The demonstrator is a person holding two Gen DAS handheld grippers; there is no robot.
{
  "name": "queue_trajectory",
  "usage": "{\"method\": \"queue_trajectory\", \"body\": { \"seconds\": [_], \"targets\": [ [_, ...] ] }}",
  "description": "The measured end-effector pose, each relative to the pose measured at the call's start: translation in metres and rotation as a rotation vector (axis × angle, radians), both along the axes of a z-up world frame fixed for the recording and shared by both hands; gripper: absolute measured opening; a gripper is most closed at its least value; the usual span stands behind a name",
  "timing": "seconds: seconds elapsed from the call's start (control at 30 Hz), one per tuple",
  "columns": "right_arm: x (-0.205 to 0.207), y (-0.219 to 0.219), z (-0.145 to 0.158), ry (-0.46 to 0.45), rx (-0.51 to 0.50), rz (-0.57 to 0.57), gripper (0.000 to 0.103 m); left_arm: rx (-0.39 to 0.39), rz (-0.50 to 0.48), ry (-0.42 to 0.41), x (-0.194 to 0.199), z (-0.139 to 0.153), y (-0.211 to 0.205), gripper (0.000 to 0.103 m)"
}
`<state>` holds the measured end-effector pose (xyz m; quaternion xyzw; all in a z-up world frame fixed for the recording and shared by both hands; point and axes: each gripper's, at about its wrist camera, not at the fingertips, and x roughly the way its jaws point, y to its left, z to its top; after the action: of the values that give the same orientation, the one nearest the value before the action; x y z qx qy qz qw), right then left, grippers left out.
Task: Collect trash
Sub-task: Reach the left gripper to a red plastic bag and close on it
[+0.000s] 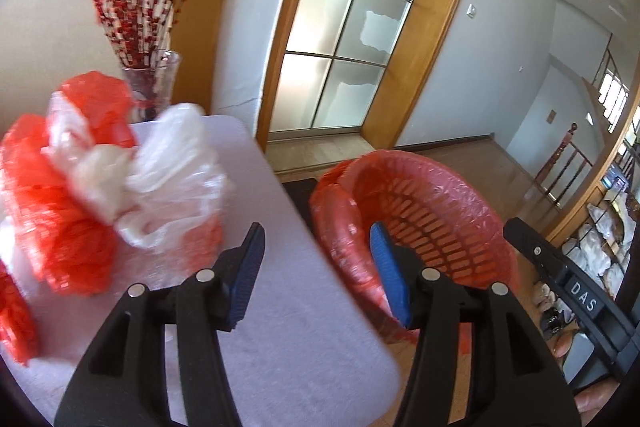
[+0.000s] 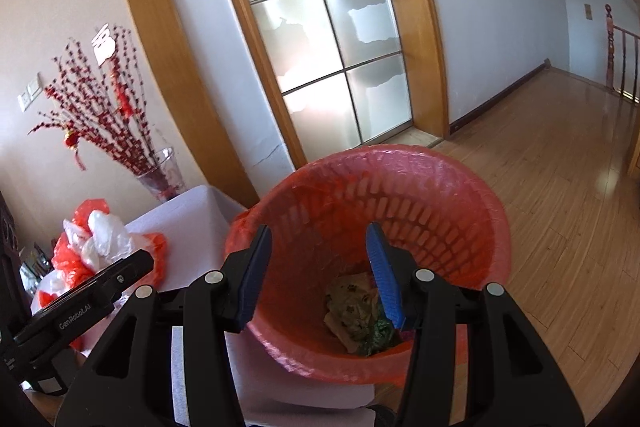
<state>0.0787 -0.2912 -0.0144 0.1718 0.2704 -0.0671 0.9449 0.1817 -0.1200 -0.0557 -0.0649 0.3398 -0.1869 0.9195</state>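
Blue-padded tongs first: left gripper [image 1: 318, 259] and right gripper [image 2: 320, 259] both gape about halfway, nothing in either. Right one hangs over the red-lined basket [image 2: 440, 179], crumpled trash [image 2: 354, 311] at its bottom. Red and white plastic bags [image 1: 100, 183] heap by the white table's [image 1: 304, 339] left edge, beside the basket.

A white bench [image 1: 304, 307] is holding a pile of red and white plastic bags [image 1: 100, 195] at its 9 o'clock side. A glass vase [image 1: 154, 83] of red twigs is standing at 11 o'clock. A red-lined basket [image 2: 400, 195] is sitting on the wooden floor [image 2: 560, 187], just beside the bench.
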Motion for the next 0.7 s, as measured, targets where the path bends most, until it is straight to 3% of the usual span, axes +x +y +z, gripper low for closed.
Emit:
{"method": "queue_trajectory", "body": {
  "seconds": [0.23,0.4,0.53,0.7],
  "targets": [
    [0.009,0.051,-0.003,0.015,-0.015,0.137,0.050,0.113,0.157,-0.068,-0.037,0.010,0.073,0.061],
    [0.014,0.090,-0.007,0.025,-0.036,0.230,0.050,0.183,0.345,-0.092,-0.059,0.015,0.146,0.065],
    [0.017,0.113,-0.010,0.037,-0.046,0.286,0.050,0.192,0.428,-0.044,-0.063,0.005,0.193,0.066],
    [0.014,0.135,-0.012,0.044,-0.060,0.336,0.050,0.146,0.449,0.057,-0.054,-0.015,0.230,0.066]
  ]
}}
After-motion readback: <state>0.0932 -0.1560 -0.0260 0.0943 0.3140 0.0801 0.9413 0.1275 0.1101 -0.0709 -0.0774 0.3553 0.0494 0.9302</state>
